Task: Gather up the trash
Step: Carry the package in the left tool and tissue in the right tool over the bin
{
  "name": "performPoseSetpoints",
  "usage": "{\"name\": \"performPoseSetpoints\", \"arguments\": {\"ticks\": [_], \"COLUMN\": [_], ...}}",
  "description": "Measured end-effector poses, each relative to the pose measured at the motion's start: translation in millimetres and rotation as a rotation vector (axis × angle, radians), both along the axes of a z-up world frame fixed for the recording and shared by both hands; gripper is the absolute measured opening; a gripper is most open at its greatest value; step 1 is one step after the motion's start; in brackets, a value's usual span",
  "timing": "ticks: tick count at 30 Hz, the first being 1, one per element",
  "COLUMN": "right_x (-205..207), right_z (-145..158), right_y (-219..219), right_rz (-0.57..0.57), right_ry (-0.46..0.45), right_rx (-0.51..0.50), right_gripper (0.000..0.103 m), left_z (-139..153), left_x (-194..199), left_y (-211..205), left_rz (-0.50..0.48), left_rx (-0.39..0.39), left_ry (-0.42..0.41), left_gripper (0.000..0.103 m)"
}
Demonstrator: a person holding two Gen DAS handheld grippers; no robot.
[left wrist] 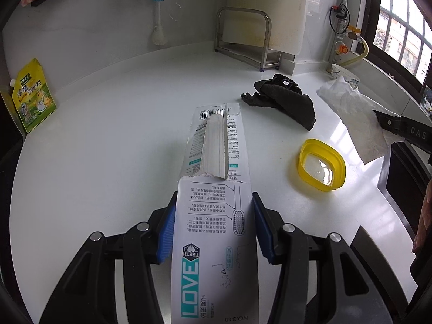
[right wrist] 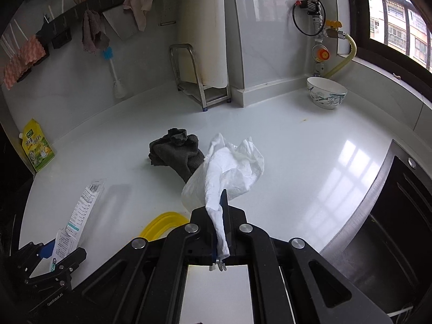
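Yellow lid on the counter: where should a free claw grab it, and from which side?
Grip the raised rim of the yellow lid from above, one finger inside and one outside. It lies flat on the counter with its rim up, leaving no low edge to get under.

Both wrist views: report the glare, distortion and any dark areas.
Right wrist view: window glare in panes on the countertop beside the tissue; fisheye bends the window frame; black corners. Left wrist view: a bright reflection inside the yellow lid; the toothbrush package stays sharp; the counter edge curves.
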State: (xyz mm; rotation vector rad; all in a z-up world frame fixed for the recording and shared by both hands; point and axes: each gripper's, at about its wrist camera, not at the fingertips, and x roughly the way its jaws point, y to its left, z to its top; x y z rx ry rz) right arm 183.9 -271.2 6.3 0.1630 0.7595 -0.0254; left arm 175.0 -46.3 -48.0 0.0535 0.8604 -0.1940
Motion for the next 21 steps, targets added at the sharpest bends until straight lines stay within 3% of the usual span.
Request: {"name": "performPoseSetpoints", "arguments": {"ticks": [21], "right_x": [-164.3], "right_z": [2.6], "right_y": [46.2], "right_rz": [-0.001], "right_ry": [-0.035], "right_rx": [0.065], "right_gripper": [0.002], "left_z": [23.3], "left_x": [-123.1], "left_y": [3.6], "left_rz": [-0.116], "left_rx": [-0.034], "left_ry": [-0.067], "left_gripper": [0.050]}}
